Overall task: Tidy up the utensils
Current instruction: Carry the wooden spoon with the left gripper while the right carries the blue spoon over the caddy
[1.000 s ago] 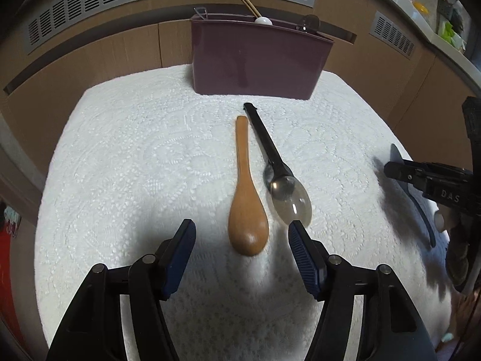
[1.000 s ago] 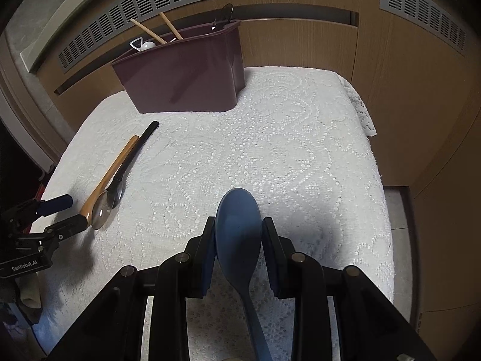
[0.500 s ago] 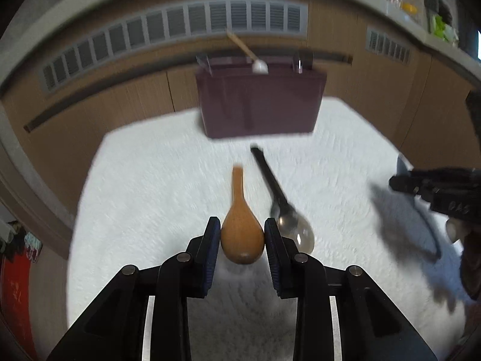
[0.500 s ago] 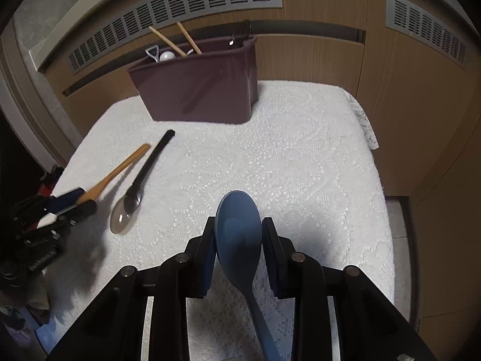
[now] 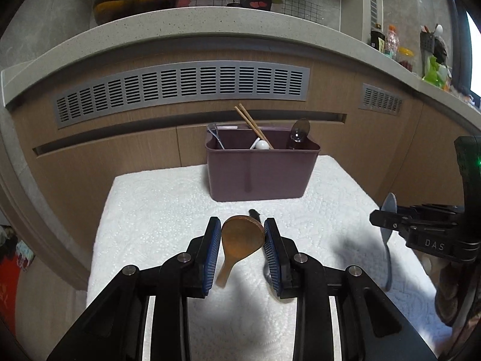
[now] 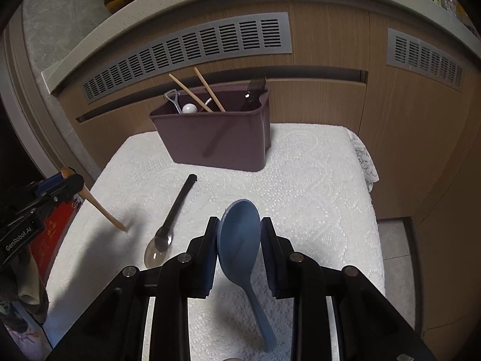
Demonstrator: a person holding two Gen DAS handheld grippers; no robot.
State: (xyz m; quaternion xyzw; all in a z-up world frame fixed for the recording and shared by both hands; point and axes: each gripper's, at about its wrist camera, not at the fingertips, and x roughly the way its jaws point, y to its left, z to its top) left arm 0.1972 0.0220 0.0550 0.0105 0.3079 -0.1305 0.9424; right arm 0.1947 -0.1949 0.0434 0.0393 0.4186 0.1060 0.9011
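1. Holding two spoons at once: our left gripper (image 5: 243, 237) is clenched on the bowl of the wooden spoon (image 5: 240, 242), handle hanging down and clear of the white lace cloth (image 5: 156, 210).
2. Our right gripper (image 6: 238, 239) is clenched on the bowl of the blue plastic spoon (image 6: 240, 237), handle trailing down toward the near edge.
3. Both spoons look light and rigid. We judge the smooth curved bowls slippery between flat pads, so the handles may swing; a grip at the neck would steady them better.
4. The black-handled metal spoon (image 6: 171, 219) lies on the cloth, bowl near, handle pointing far toward the maroon utensil holder (image 6: 216, 138). It is probably heavier; take it at mid-handle.
5. The holder stands at the far side of the cloth, already holding chopsticks (image 6: 207, 90) and other utensils.
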